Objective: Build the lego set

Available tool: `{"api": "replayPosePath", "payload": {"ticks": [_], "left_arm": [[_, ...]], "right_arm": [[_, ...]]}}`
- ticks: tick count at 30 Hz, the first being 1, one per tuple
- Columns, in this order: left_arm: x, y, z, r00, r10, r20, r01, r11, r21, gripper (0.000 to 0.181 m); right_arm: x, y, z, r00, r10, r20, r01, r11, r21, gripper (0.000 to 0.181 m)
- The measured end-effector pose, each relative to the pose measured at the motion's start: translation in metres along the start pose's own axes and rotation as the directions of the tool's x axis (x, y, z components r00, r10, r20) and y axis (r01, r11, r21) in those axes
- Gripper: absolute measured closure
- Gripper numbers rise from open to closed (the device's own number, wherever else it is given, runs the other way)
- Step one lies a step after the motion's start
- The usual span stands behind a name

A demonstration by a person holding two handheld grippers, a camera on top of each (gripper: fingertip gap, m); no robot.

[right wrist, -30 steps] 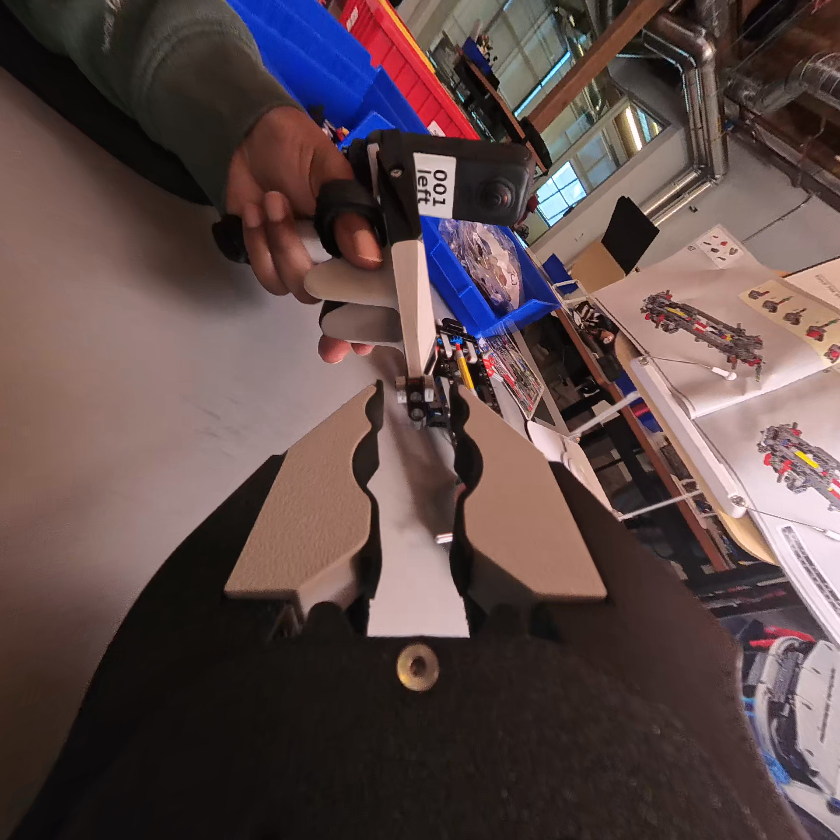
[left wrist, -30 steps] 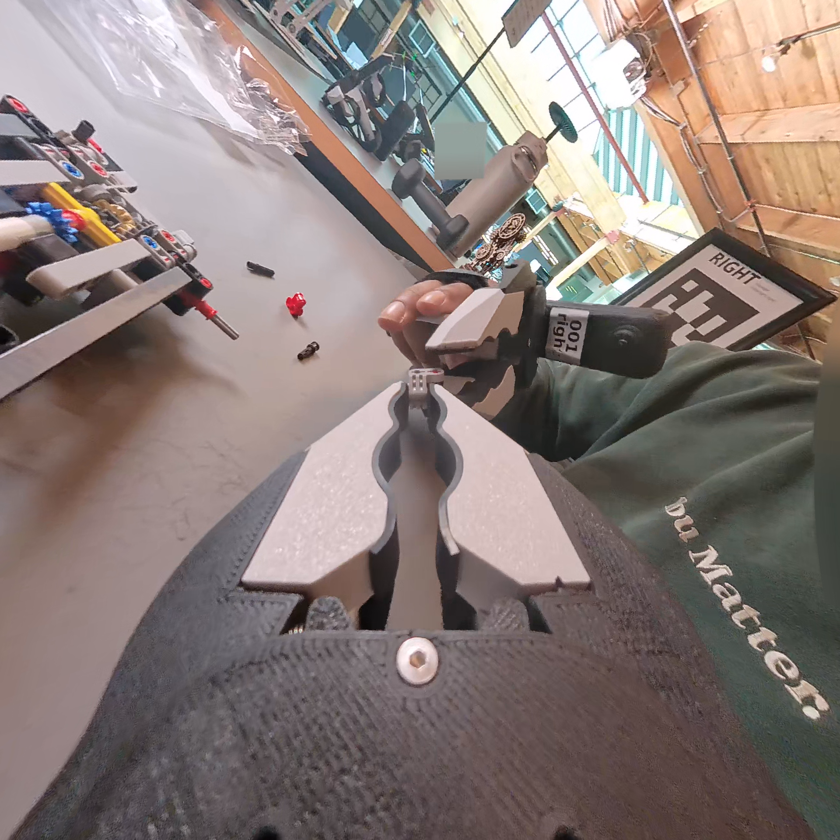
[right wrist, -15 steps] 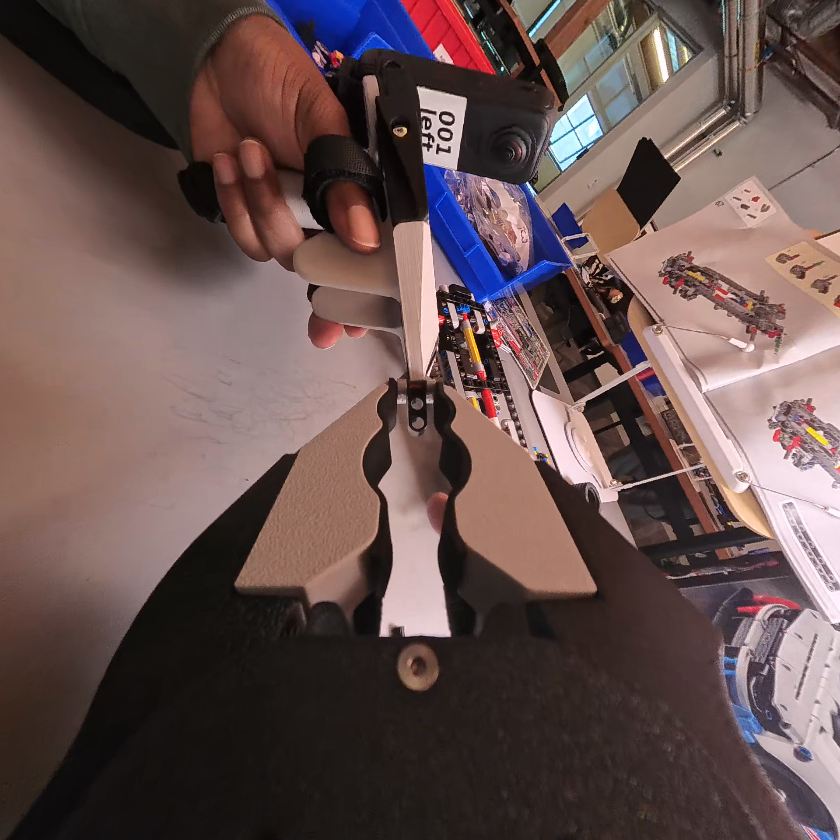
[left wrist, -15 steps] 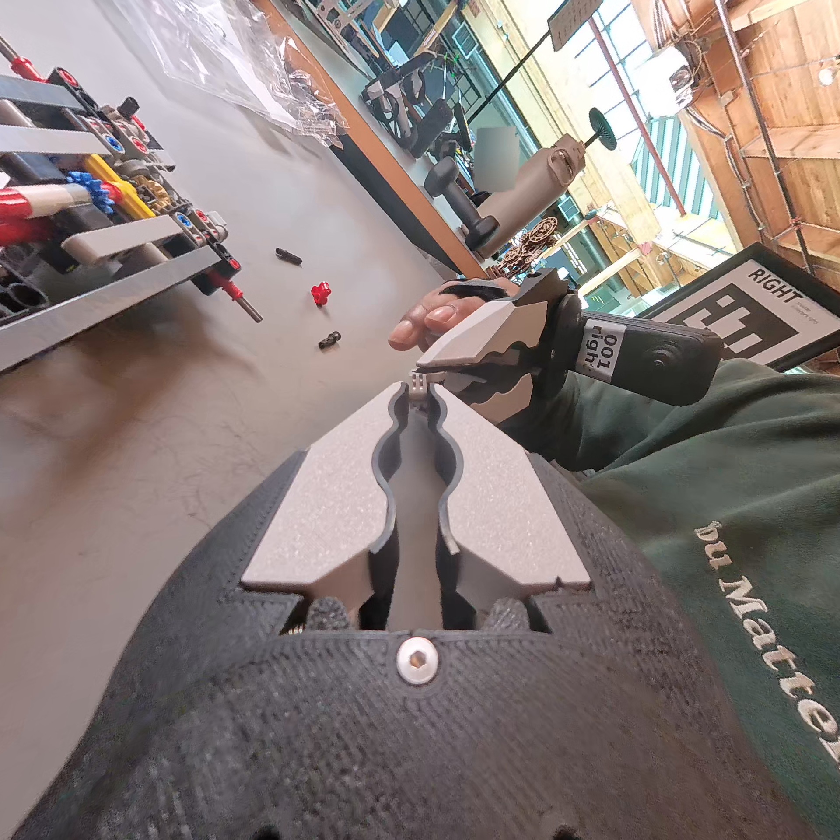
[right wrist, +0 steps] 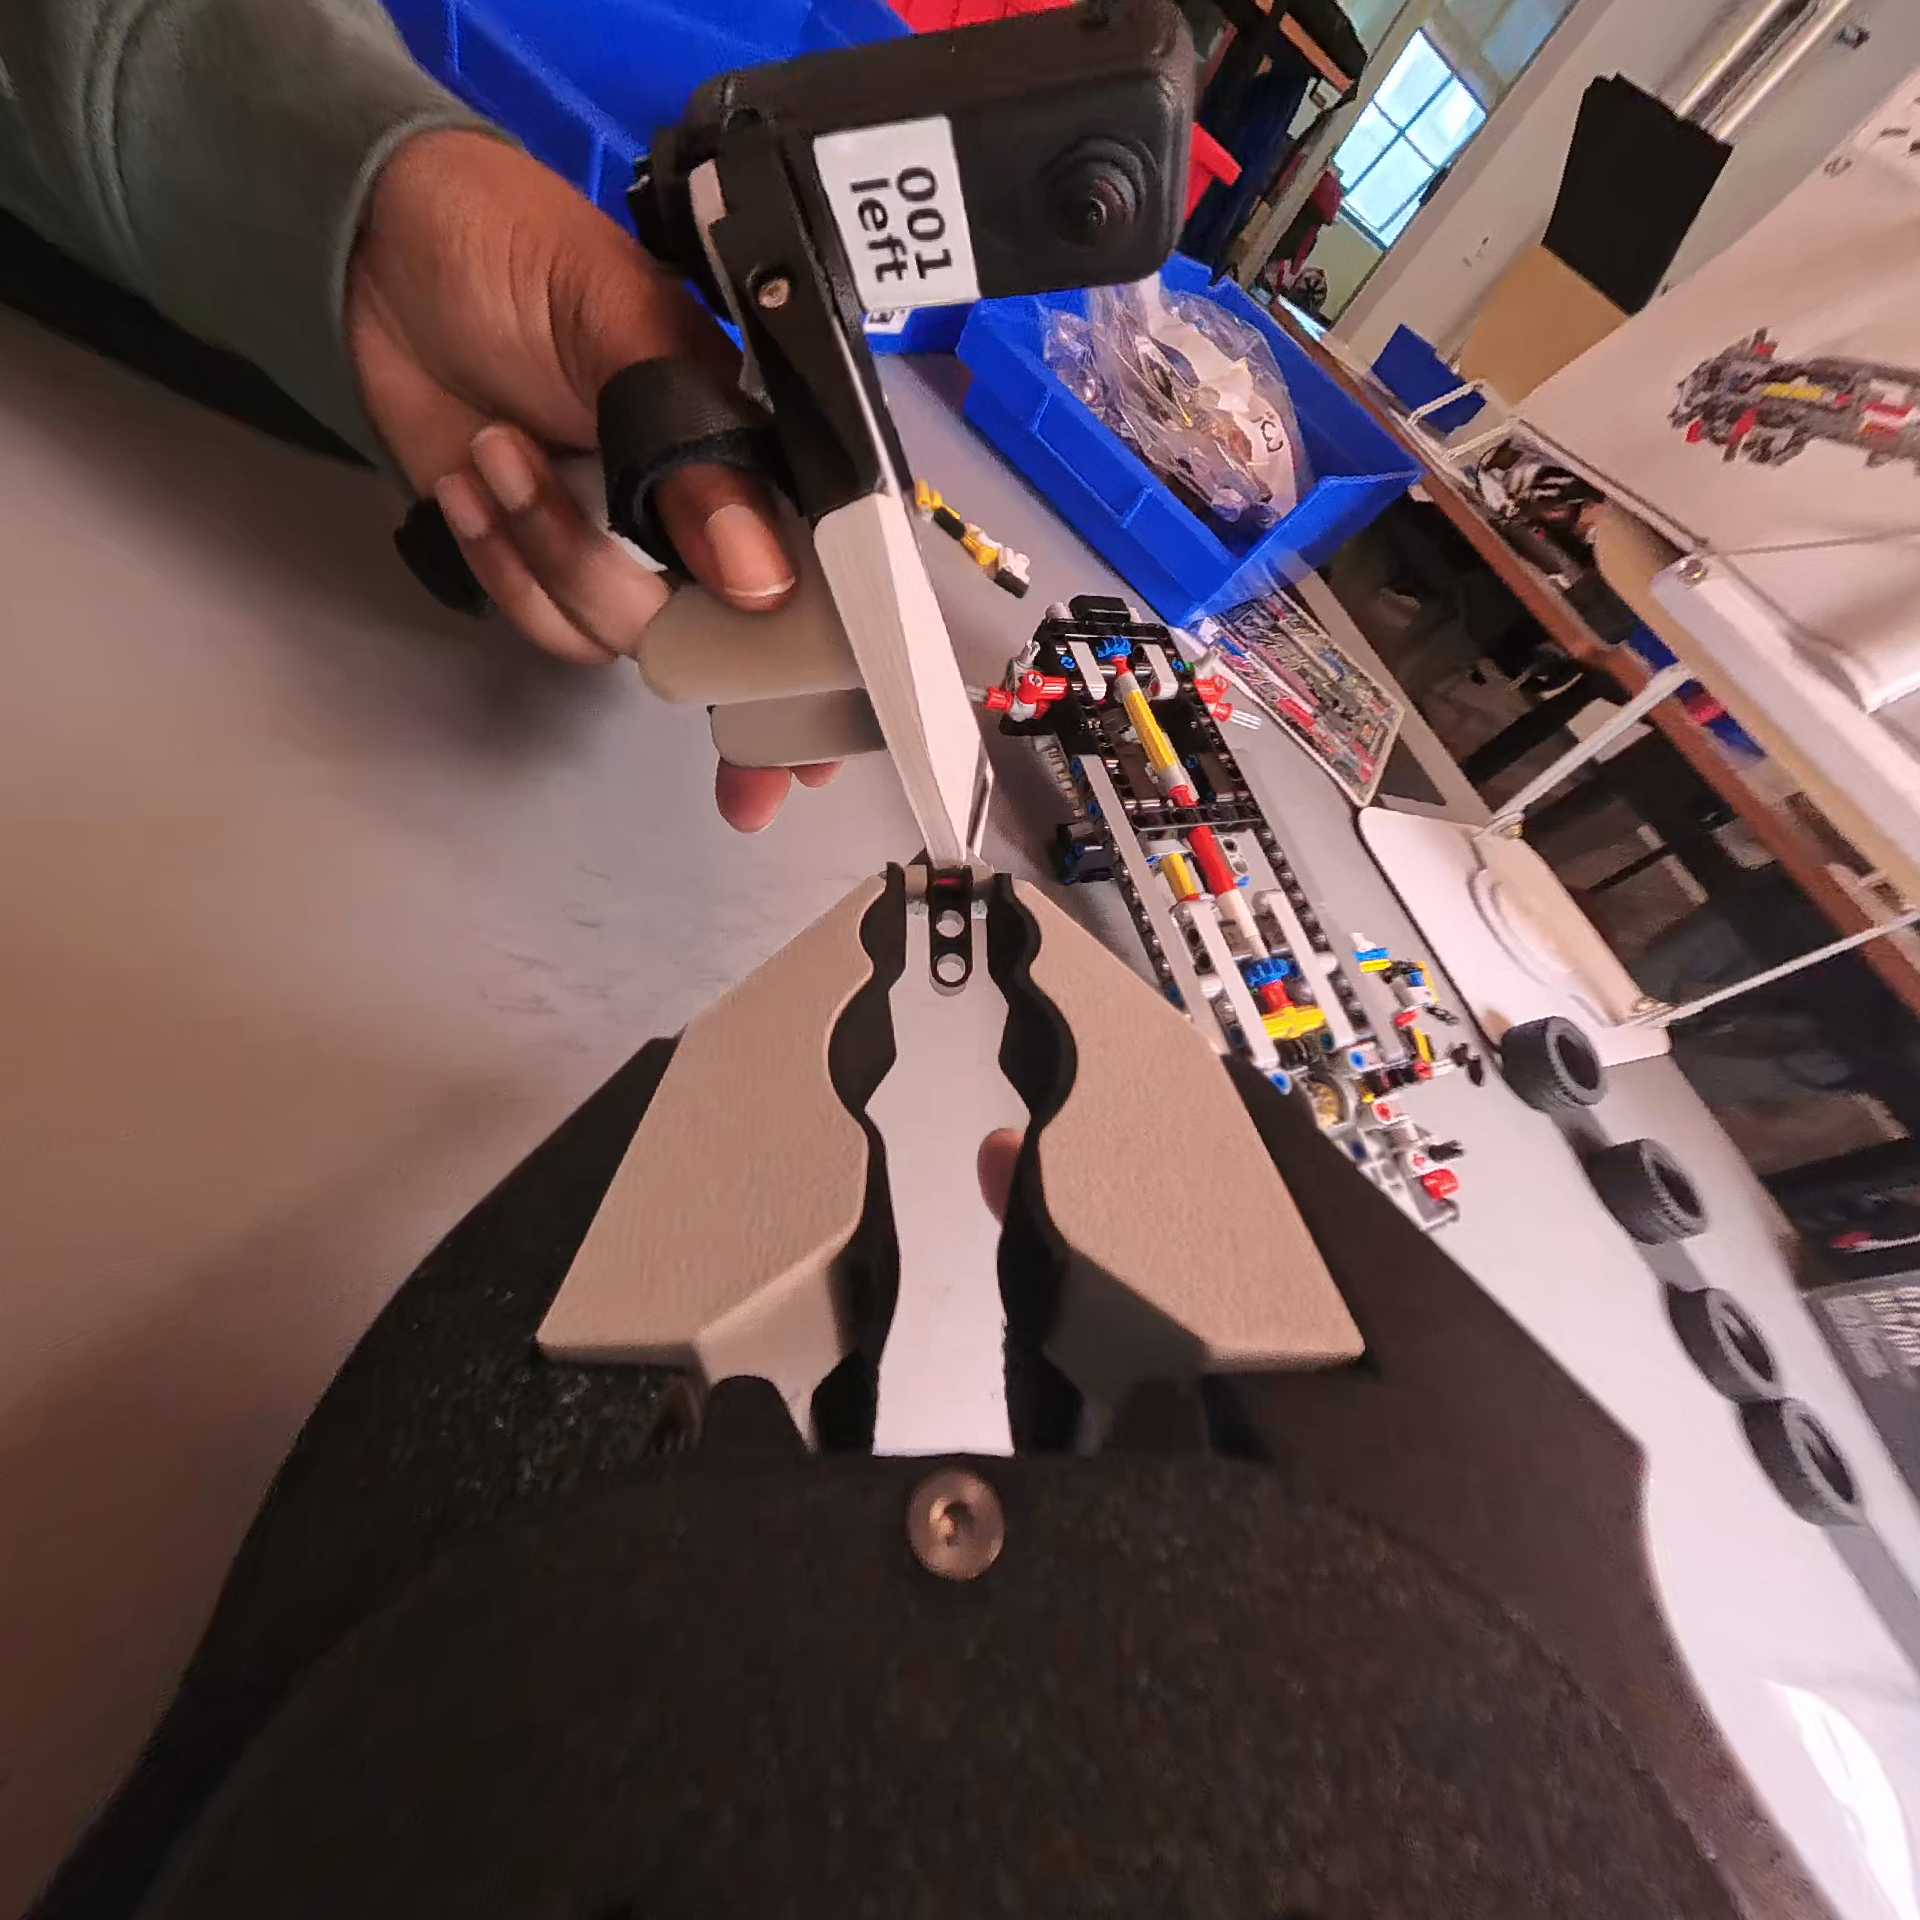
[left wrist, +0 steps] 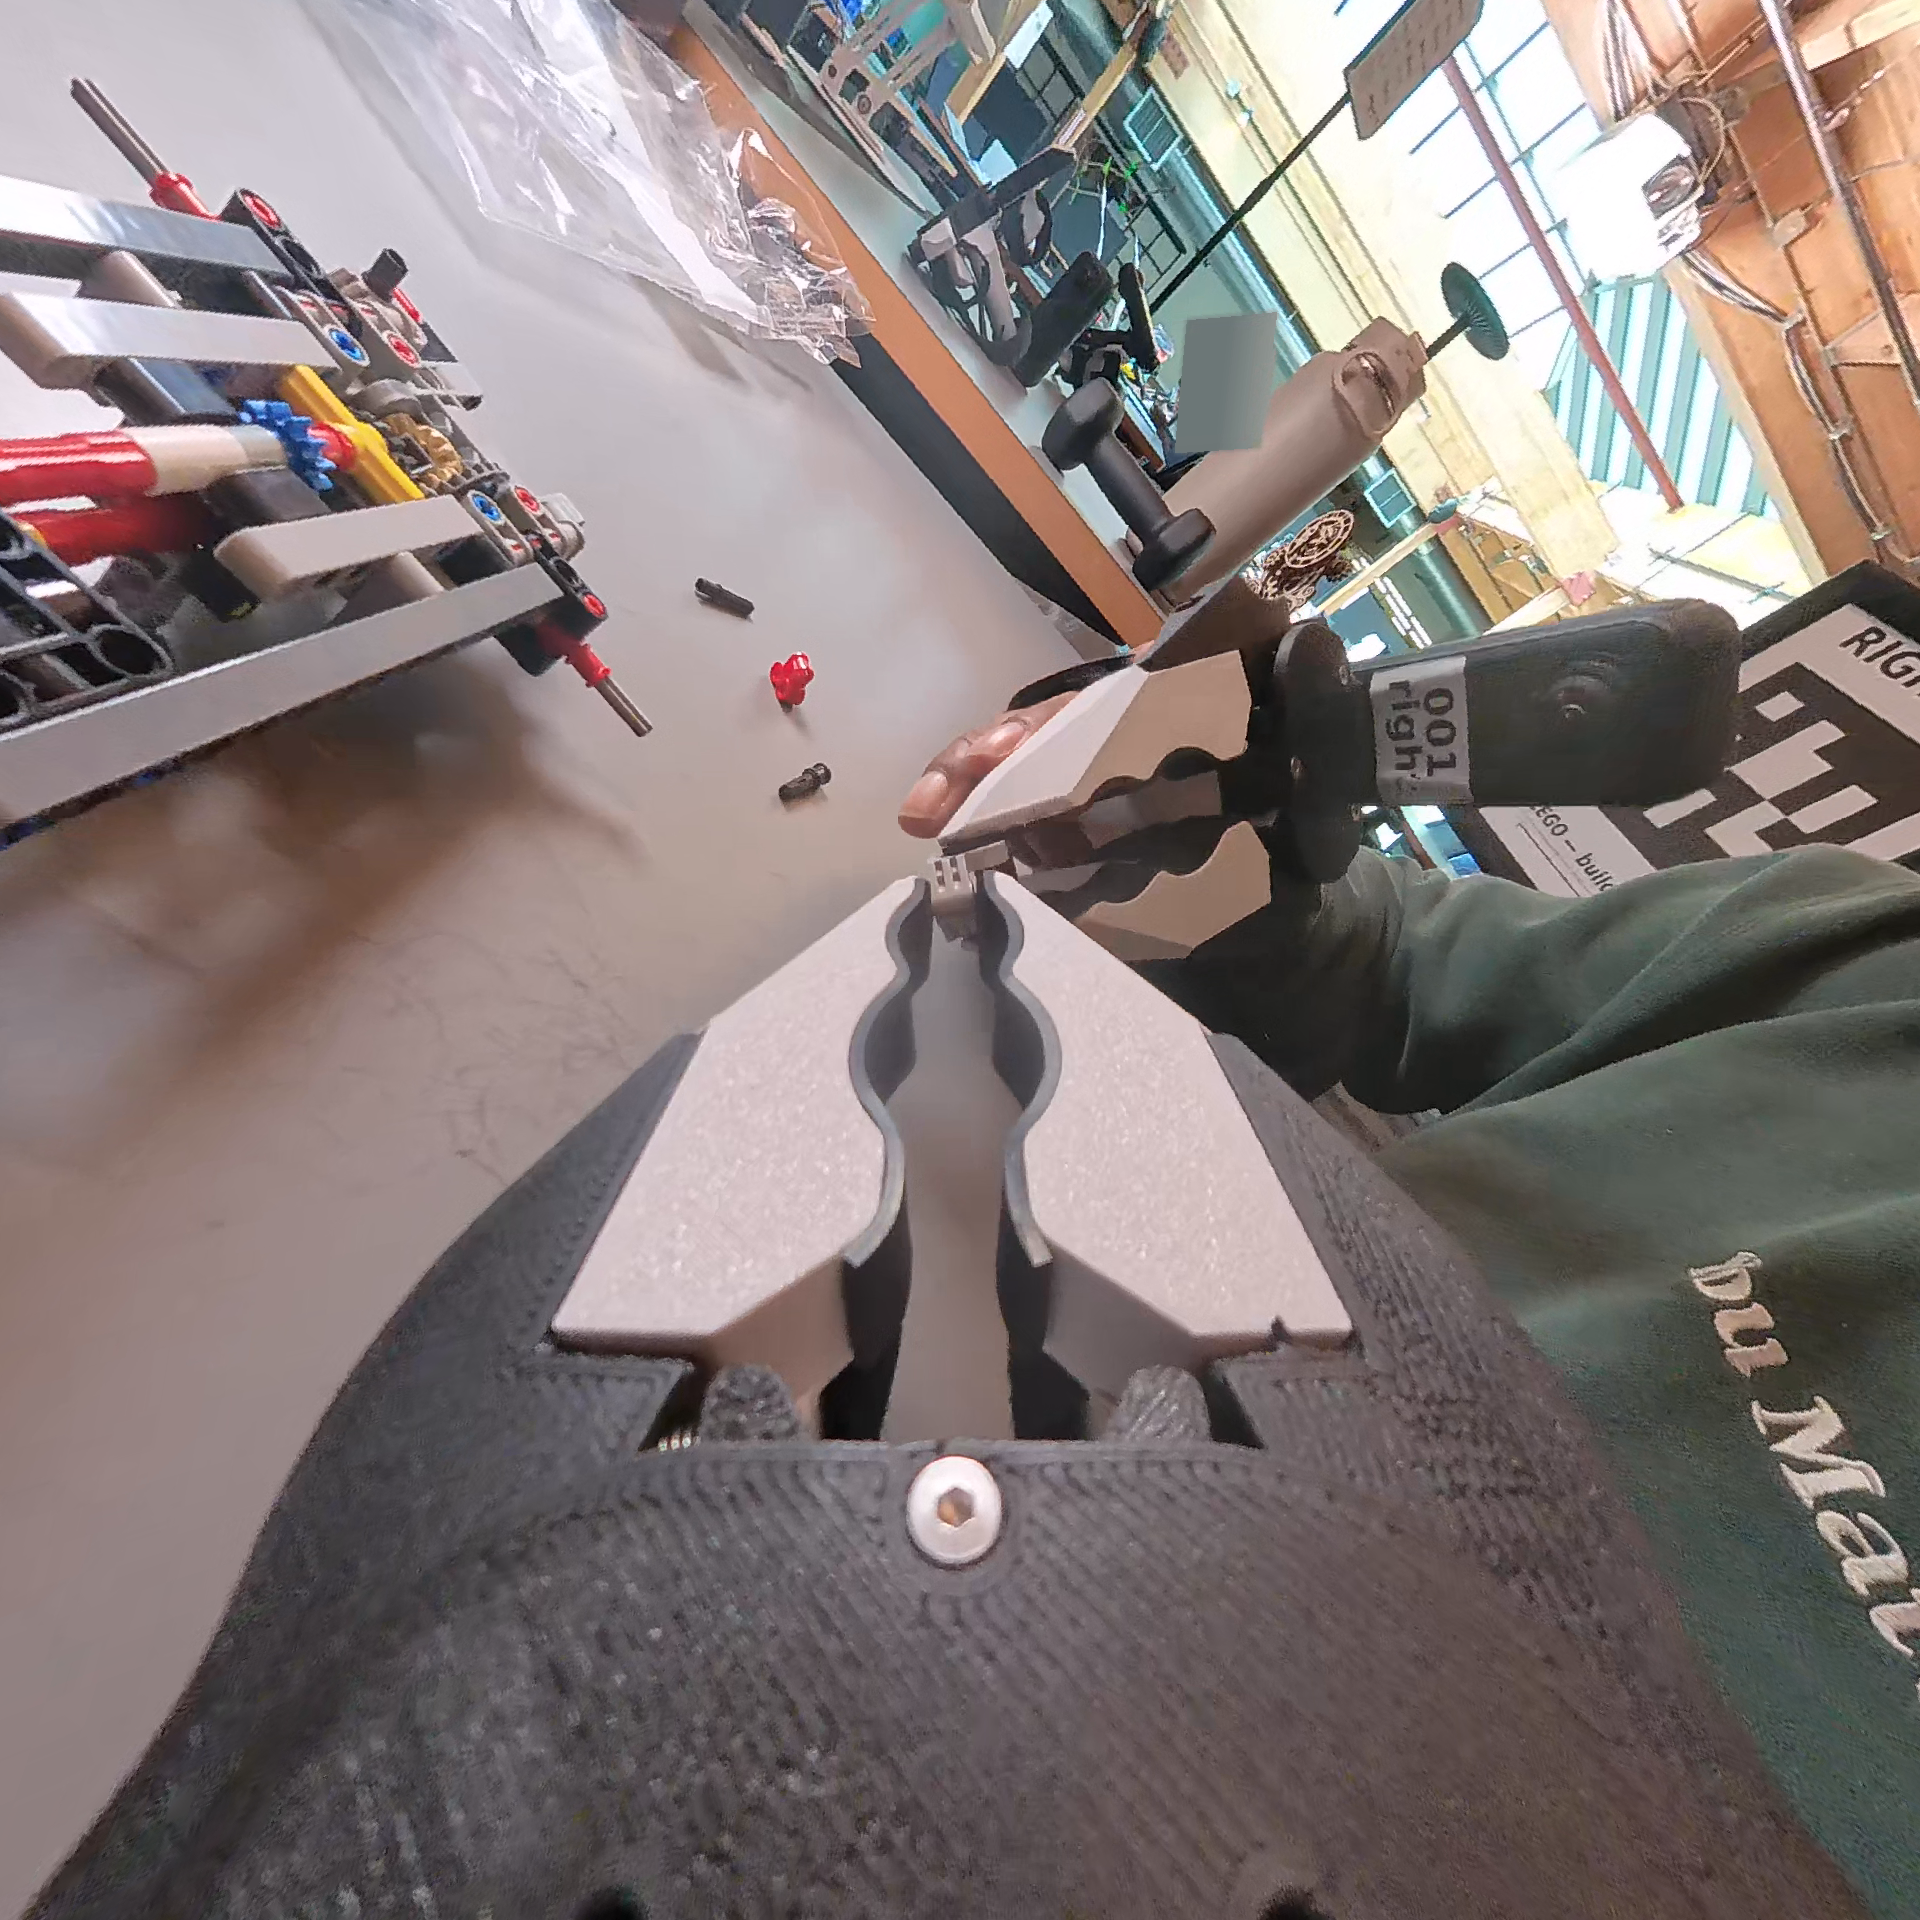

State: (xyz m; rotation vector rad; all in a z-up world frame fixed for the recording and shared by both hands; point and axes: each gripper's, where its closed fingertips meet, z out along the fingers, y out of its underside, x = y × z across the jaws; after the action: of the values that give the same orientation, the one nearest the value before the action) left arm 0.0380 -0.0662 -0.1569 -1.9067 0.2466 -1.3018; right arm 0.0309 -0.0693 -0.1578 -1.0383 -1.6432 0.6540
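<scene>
My left gripper is closed on a small grey connector piece at its very tips. My right gripper is closed on a short black beam with holes, its long axis running along the fingers toward me. In the right wrist view the left gripper's tips come down to meet the far end of that beam, so the 2 tools are tip to tip and the 2 parts are touching or nearly so; I cannot tell whether they are already seated.

I judge the step in hand is pressing these 2 parts together in the air above the grey table. The push should run along the beam's long axis.

The chassis assembly lies ahead and to the right of my right gripper, lengthwise away from it, and the right hand looks nearer to it. In the left wrist view, 2 black pins and 1 red piece lie loose on the table near the chassis end. 4 tyres lie beyond the chassis.
</scene>
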Motion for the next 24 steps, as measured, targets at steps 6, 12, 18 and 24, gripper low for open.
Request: {"api": "replayPosePath", "payload": {"ticks": [6,12,18,24], "left_arm": [[-0.0040,-0.0005,-0.0010,1.000,-0.009,0.008,0.009,1.000,0.007,0.175],[-0.0032,0.0015,0.0017,1.000,0.001,0.008,-0.001,1.000,-0.002,0.176],[-0.0066,0.0027,0.0018,1.000,-0.014,0.012,0.014,1.000,-0.008,0.176],[-0.0057,0.0025,0.0019,1.000,-0.013,0.009,0.013,1.000,-0.008,0.176]], "right_arm": [[-0.0002,0.0018,0.0038,0.999,0.049,0.010,-0.049,0.999,0.004,0.167],[-0.0058,0.0021,0.0054,0.998,-0.066,-0.006,0.066,0.998,-0.002,0.155],[-0.0025,0.0025,0.0037,0.989,-0.139,-0.042,0.139,0.990,-0.015,0.167],[-0.0018,0.0019,0.0028,0.985,-0.166,-0.040,0.164,0.986,-0.032,0.168]]}}
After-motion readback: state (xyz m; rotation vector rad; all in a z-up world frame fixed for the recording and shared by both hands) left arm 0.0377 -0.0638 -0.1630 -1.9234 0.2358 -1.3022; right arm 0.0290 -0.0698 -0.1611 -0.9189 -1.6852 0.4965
